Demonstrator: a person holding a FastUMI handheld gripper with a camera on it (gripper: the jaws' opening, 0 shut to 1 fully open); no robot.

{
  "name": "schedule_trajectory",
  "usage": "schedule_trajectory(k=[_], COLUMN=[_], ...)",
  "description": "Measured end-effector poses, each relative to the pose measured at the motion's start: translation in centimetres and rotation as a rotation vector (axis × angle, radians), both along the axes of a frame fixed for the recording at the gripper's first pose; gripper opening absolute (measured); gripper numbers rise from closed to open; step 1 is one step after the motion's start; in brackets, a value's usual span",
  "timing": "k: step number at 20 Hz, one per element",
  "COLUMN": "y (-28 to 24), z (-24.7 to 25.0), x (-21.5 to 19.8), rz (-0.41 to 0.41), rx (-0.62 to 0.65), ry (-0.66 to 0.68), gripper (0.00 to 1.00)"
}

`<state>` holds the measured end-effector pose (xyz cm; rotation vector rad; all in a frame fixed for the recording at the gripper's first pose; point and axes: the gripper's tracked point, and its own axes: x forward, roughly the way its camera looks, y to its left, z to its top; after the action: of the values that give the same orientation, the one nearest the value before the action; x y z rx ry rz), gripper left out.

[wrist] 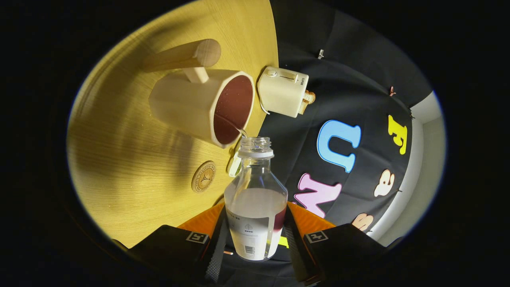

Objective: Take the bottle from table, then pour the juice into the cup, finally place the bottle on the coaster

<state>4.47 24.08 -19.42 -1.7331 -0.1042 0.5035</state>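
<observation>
My gripper (255, 213) is shut on a clear plastic bottle (255, 187) with a white label, both fingers pressing its sides. The bottle is tipped over, its open mouth right at the rim of a cream, faceted cup (187, 105) with a wooden handle (183, 56). Dark red juice (233, 109) fills the cup, and a thin stream runs from the bottle mouth to the rim. Only a little red juice stays low in the bottle by the right finger. A round wooden coaster (203, 176) lies on the table beside the cup, just ahead of my left finger.
The light wooden table (127, 159) carries a cream toaster (283, 91) with toast in it, beyond the cup near the table's edge. A small white and green object (234, 164), maybe a cap, lies between coaster and bottle neck. The booth's black cloth wall hangs past the table.
</observation>
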Motion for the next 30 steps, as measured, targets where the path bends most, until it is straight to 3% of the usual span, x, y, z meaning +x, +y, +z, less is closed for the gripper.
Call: schedule_trajectory(k=[30], y=[0.56], z=[0.71], x=[0.78], rz=[0.076], rx=[-0.087], ry=[-0.061], gripper=[0.72])
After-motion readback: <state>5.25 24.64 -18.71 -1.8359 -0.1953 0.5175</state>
